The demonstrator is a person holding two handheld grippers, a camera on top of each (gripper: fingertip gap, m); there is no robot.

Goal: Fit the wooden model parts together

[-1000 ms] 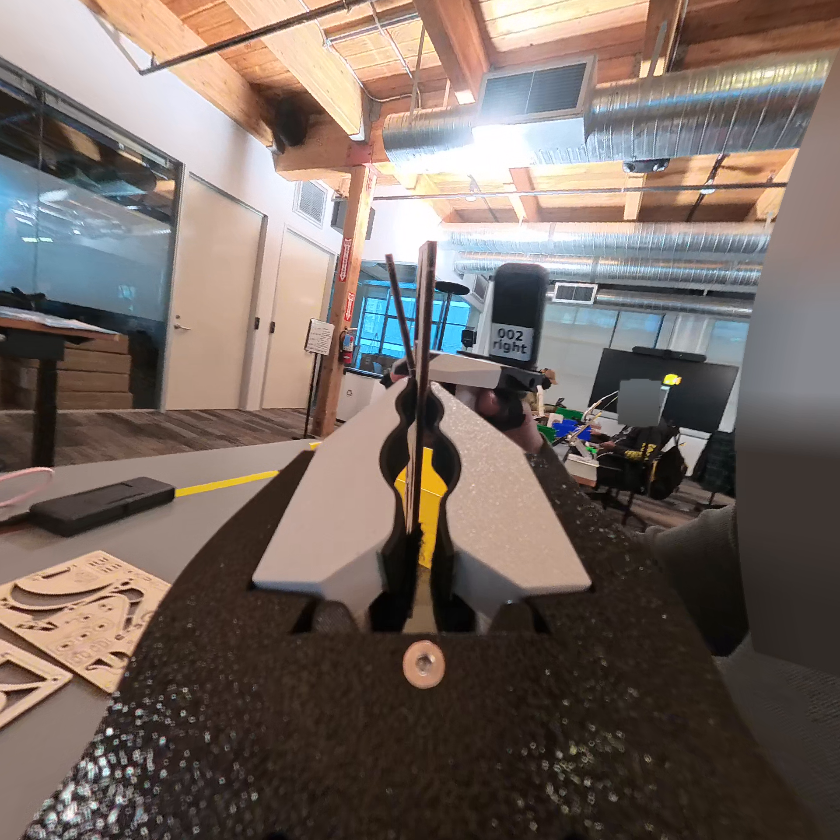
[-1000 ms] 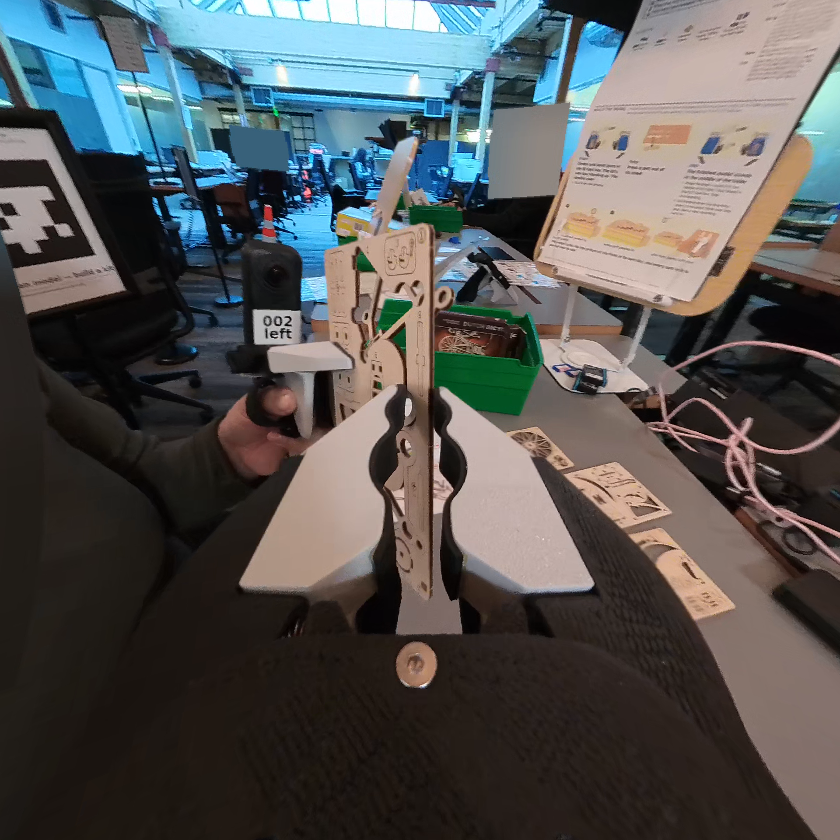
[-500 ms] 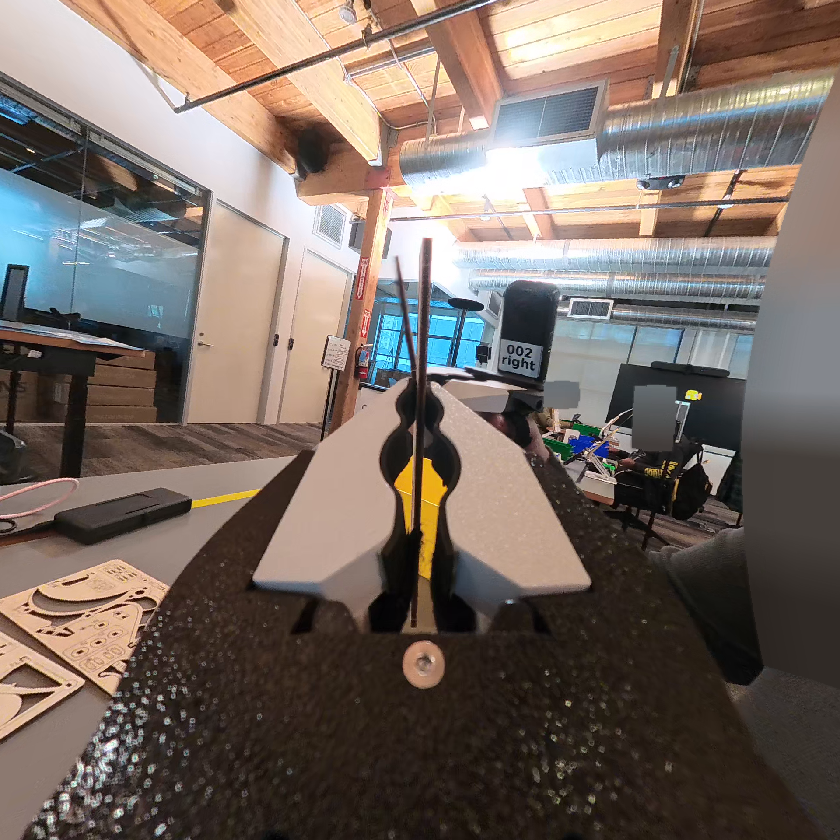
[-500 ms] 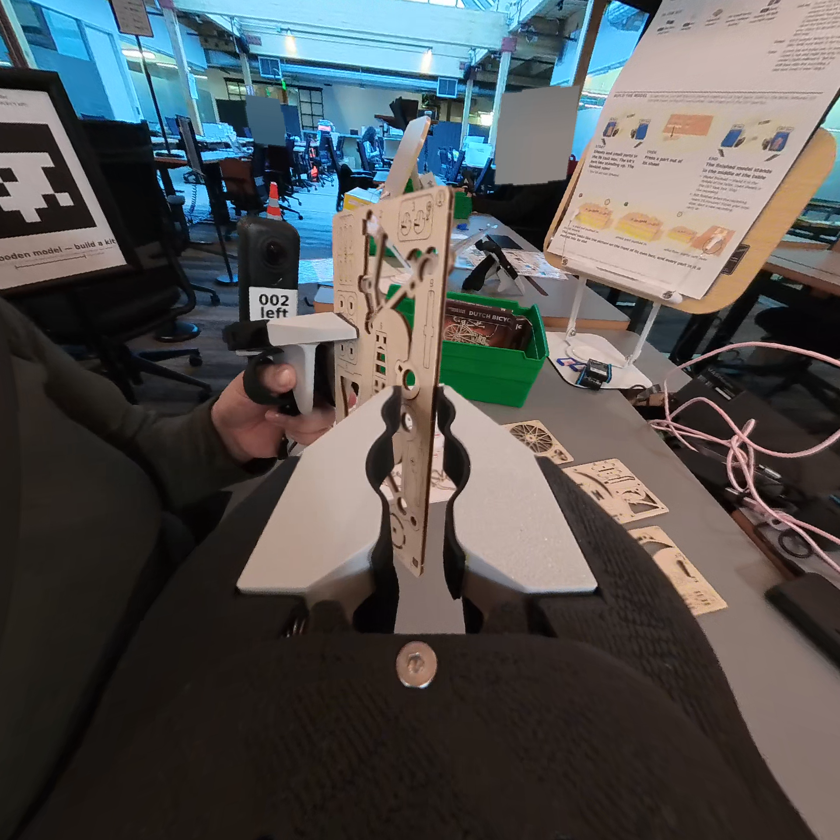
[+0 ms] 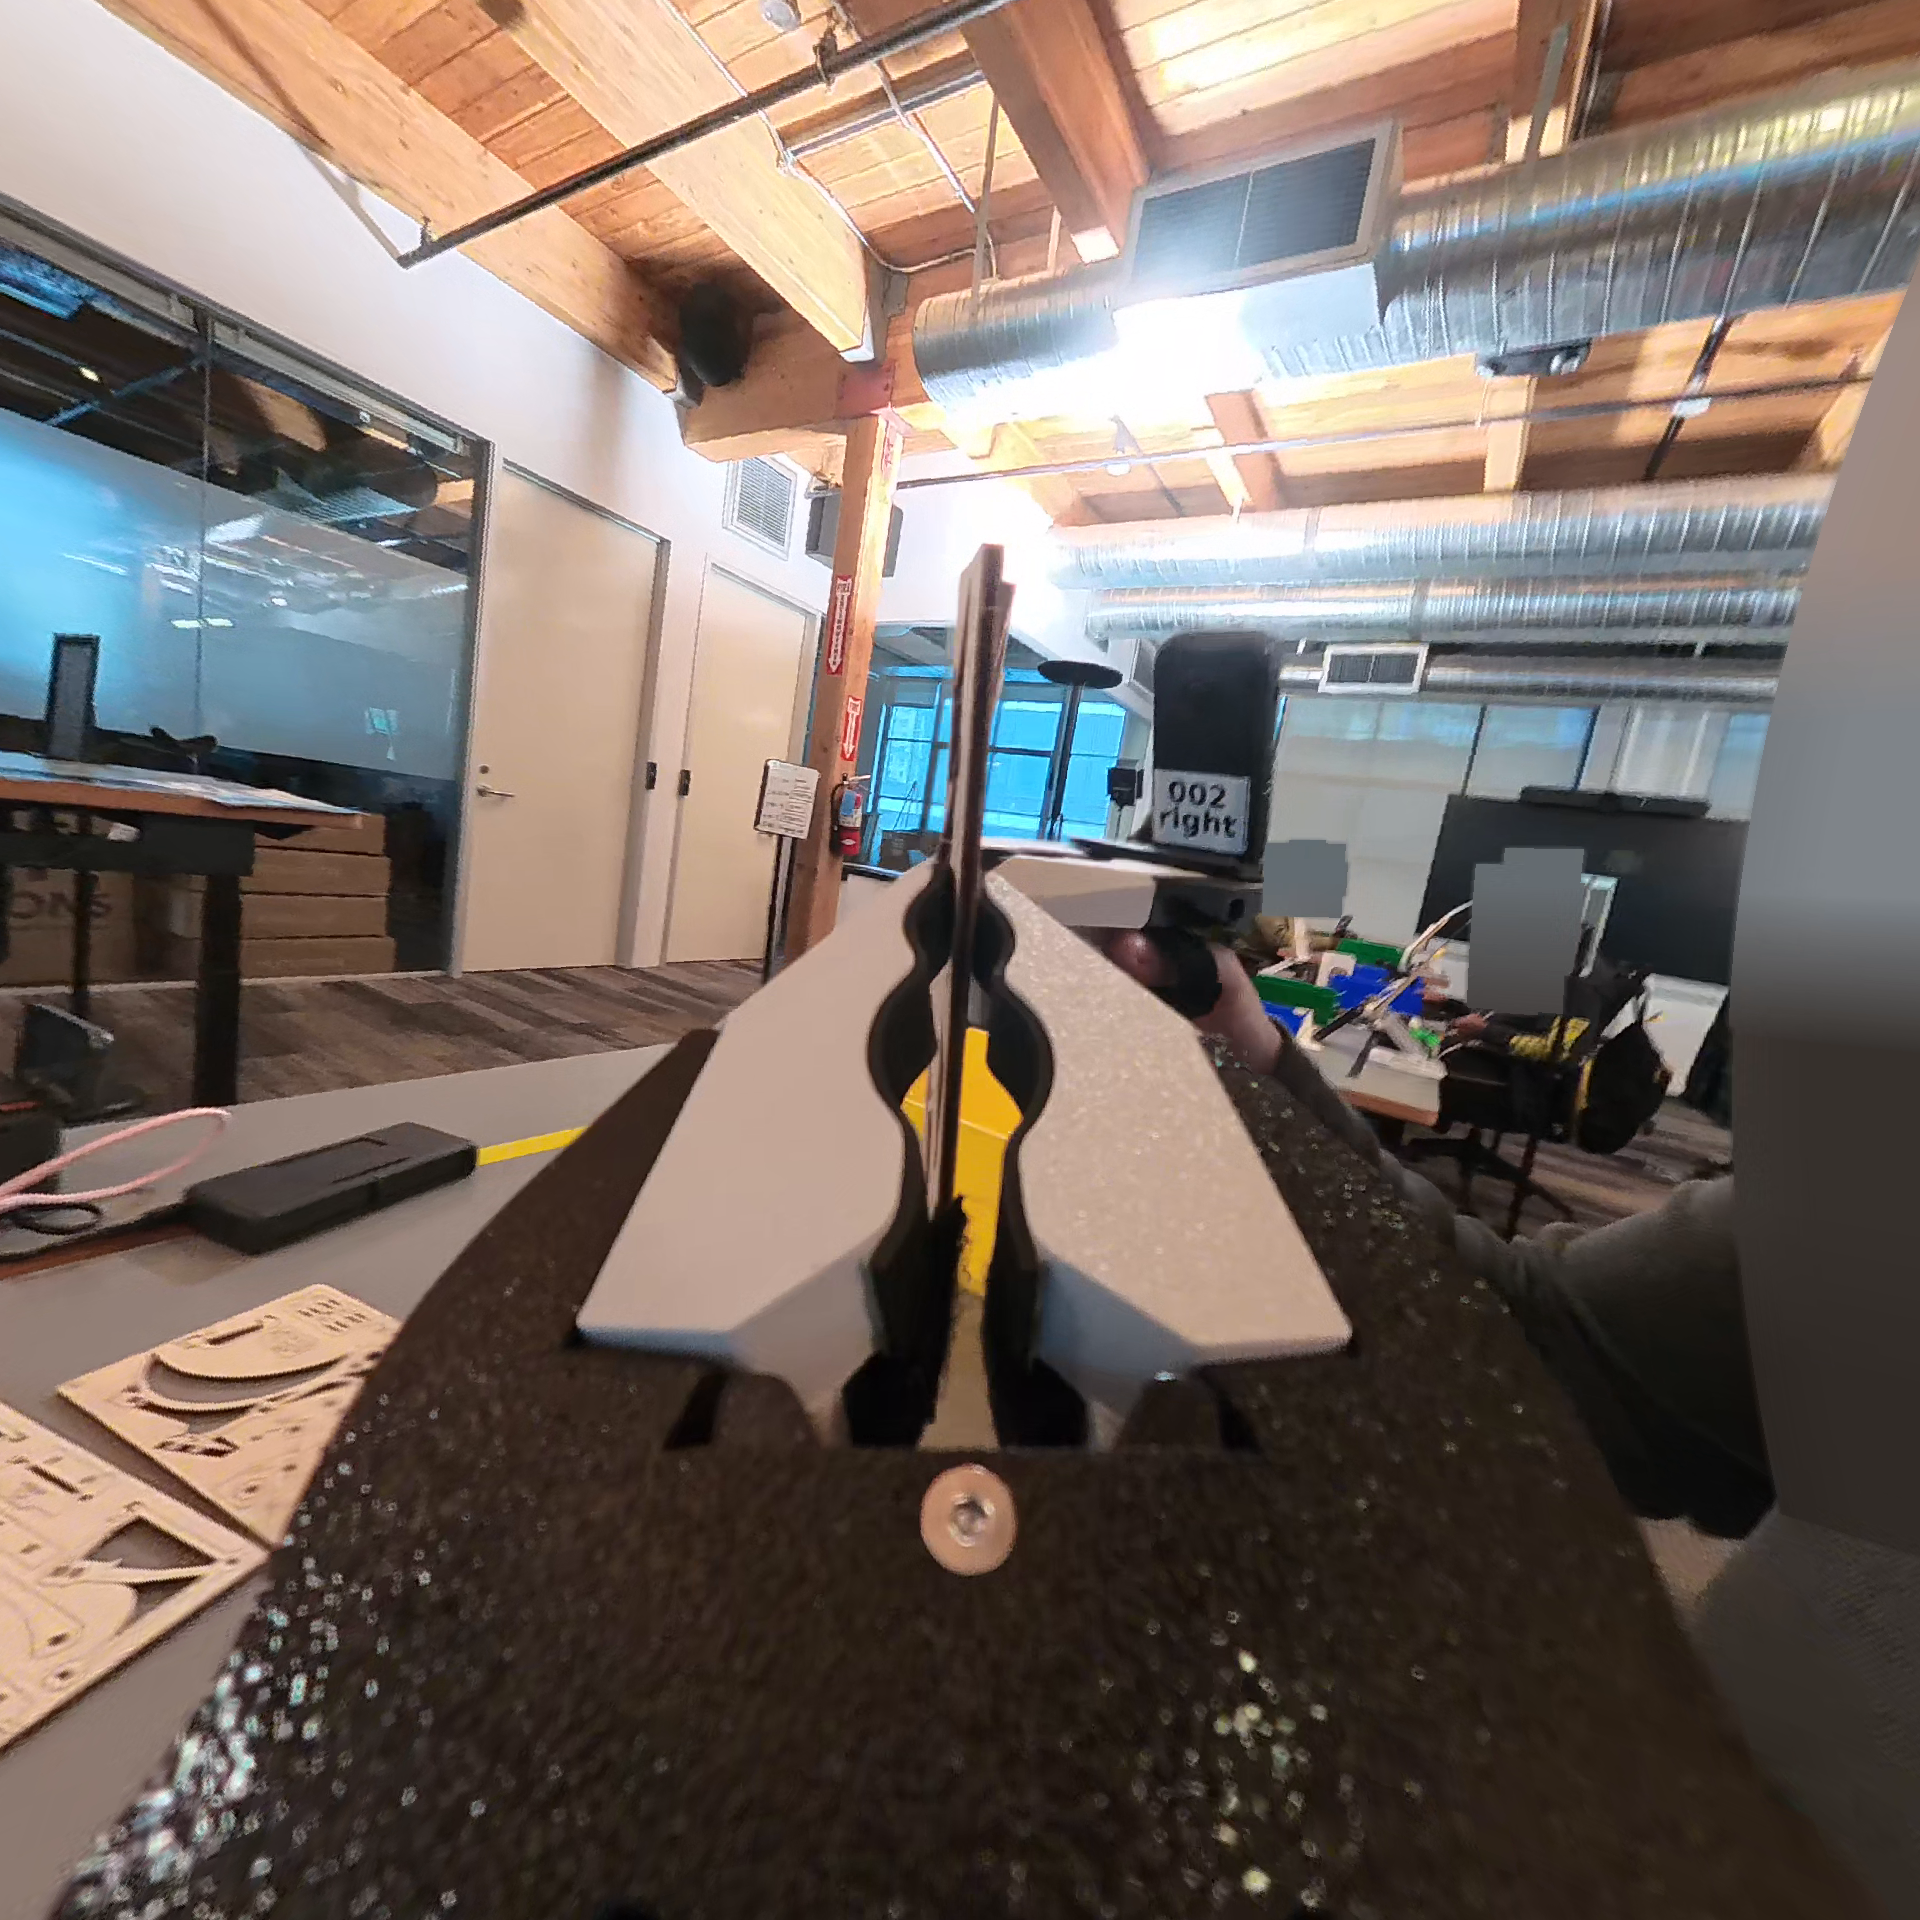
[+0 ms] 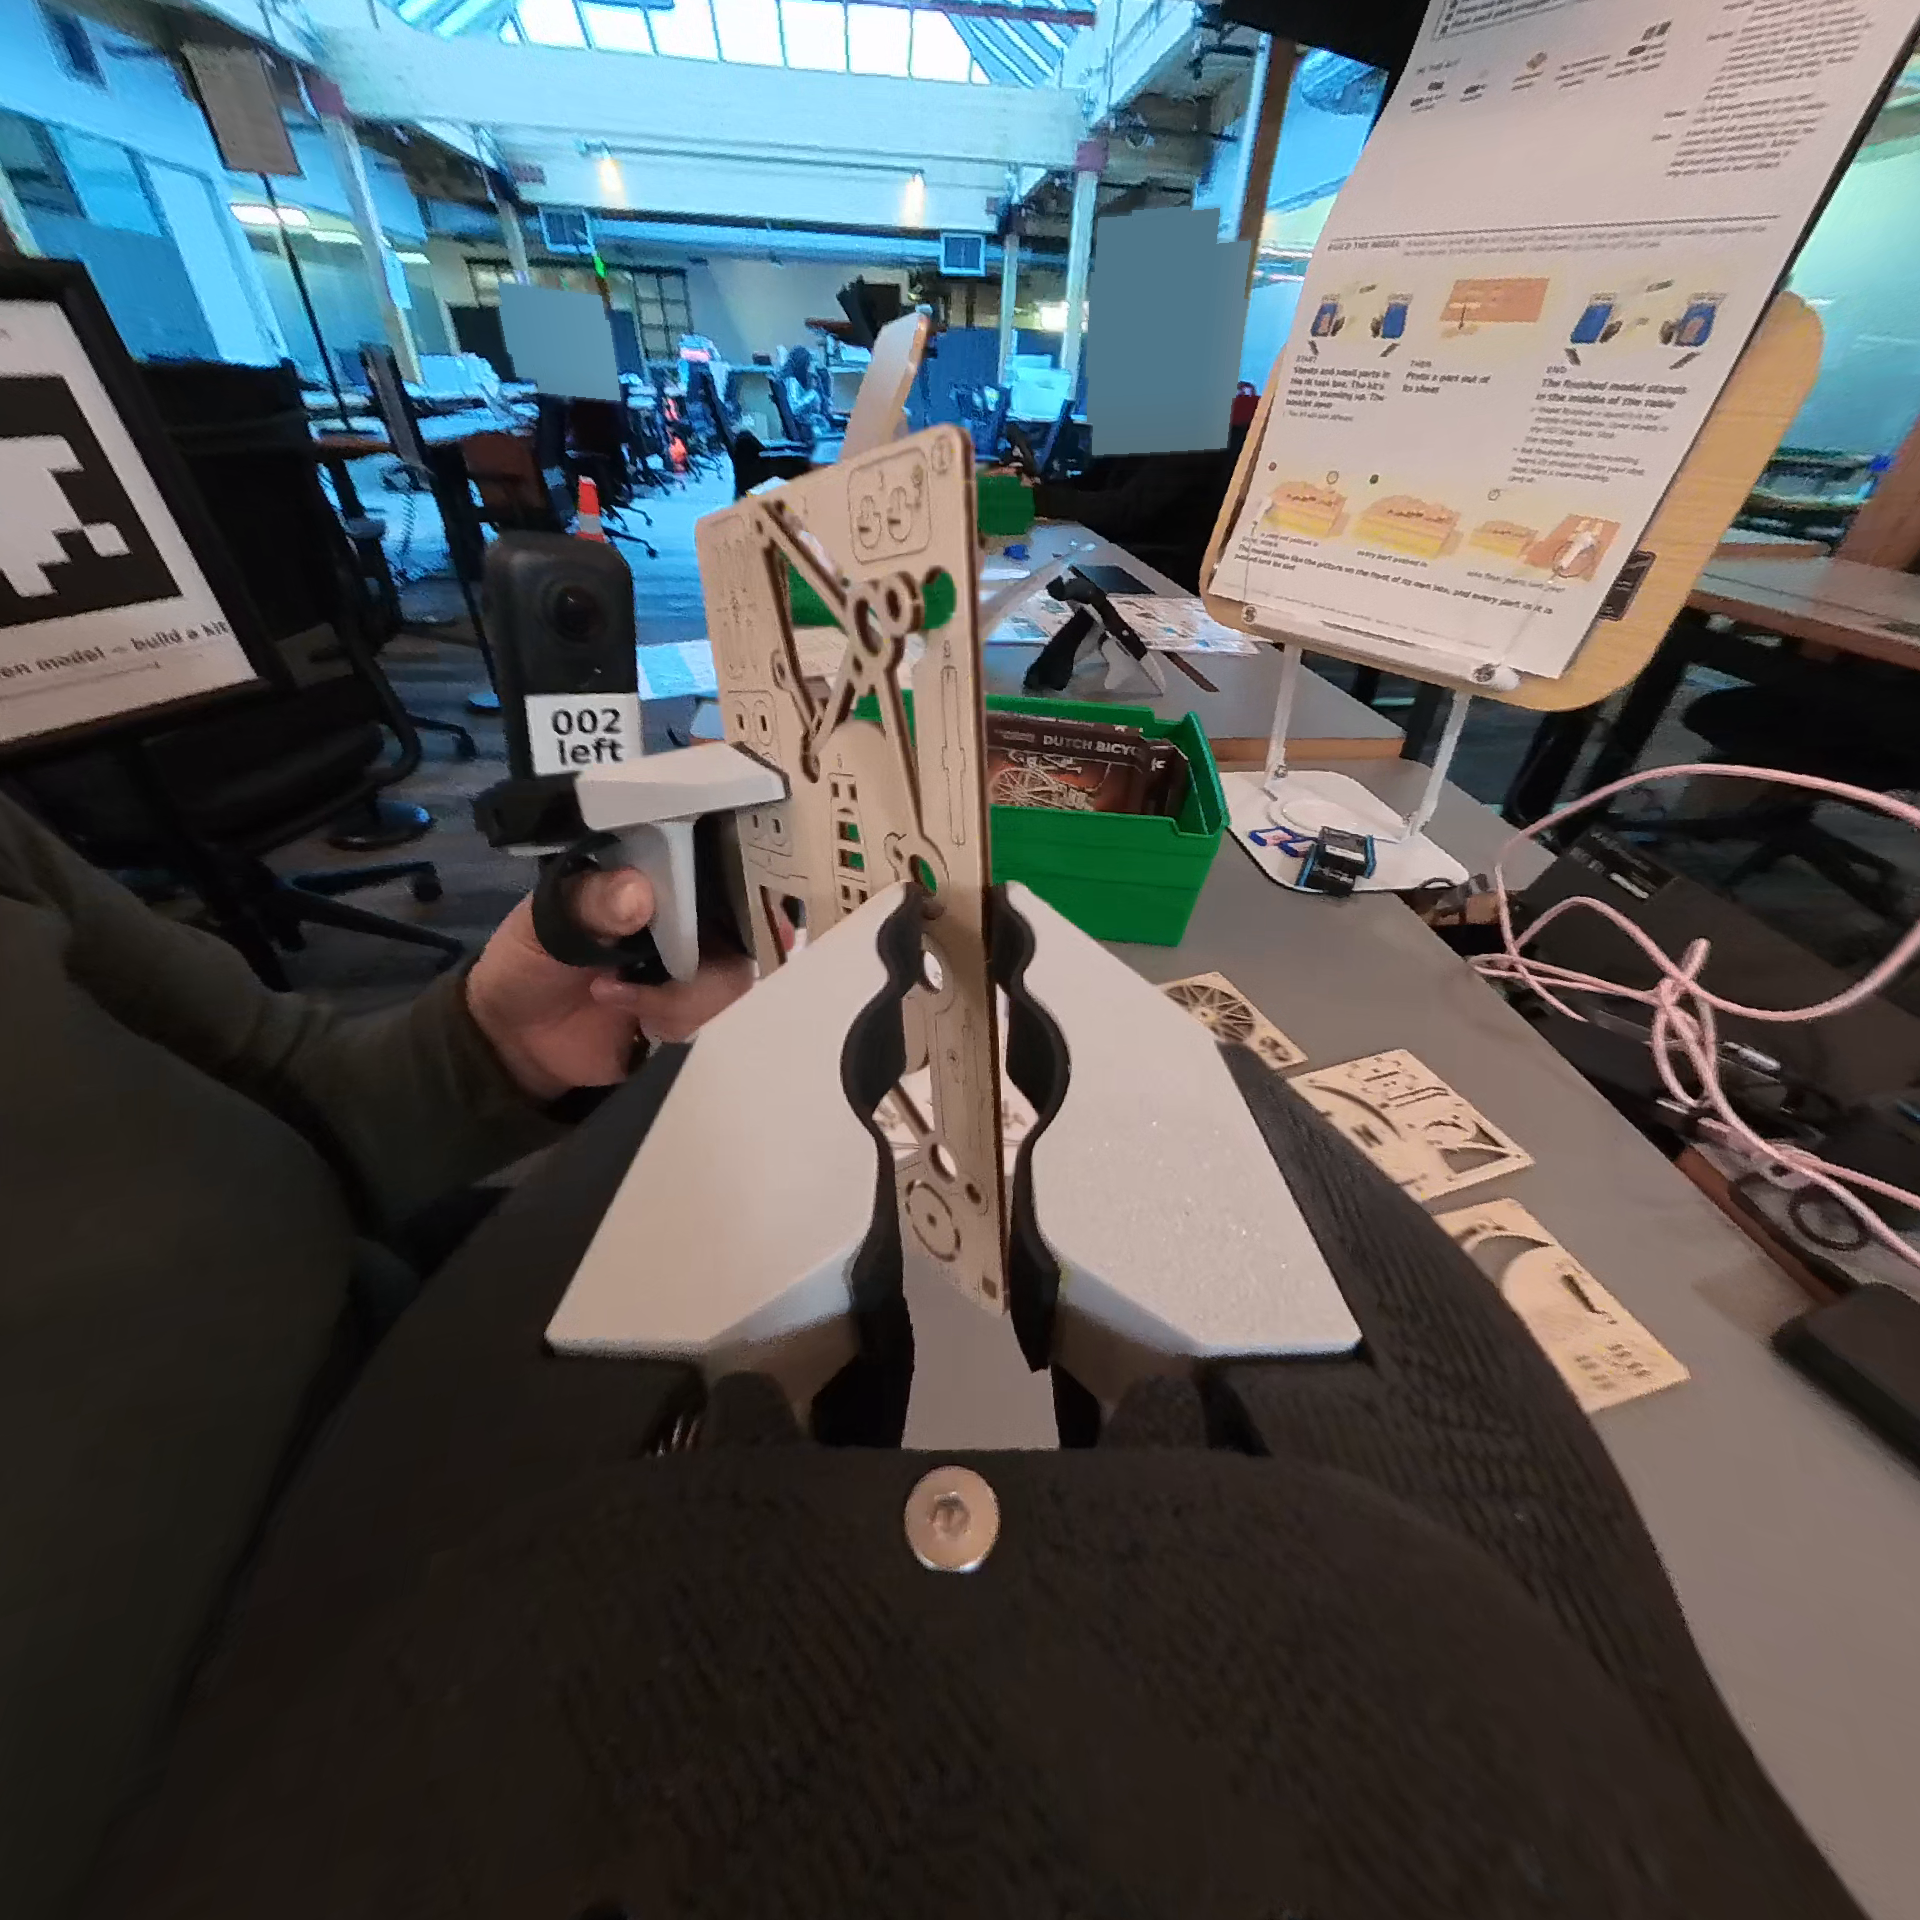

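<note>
A thin laser-cut wooden sheet (image 6: 894, 582) stands upright in the air above the grey table (image 6: 1714, 1558). My right gripper (image 6: 956, 899) is shut on its near lower edge. My left gripper (image 6: 727, 795), held by a hand, meets the sheet's far left side. In the left wrist view the sheet (image 5: 977, 727) is edge-on, a dark thin line. My left gripper (image 5: 966, 883) is shut on it. My right gripper (image 5: 1081, 894) shows just beyond, to the right of the sheet.
Loose wooden part sheets lie on the table (image 6: 1403, 1127) (image 5: 218, 1382). A green bin (image 6: 1101, 862) with a kit packet stands behind. An instruction board on a stand (image 6: 1538, 416), pink cables (image 6: 1683, 987) and flat black devices (image 5: 332, 1184) (image 6: 1860, 1361) sit around. There is about 5 centimetres between the tips of the two grippers.
The sheet has turned a little, so the right wrist view shows more of its face. Both grippers have shifted slightly with it. Both grips hold as before.
</note>
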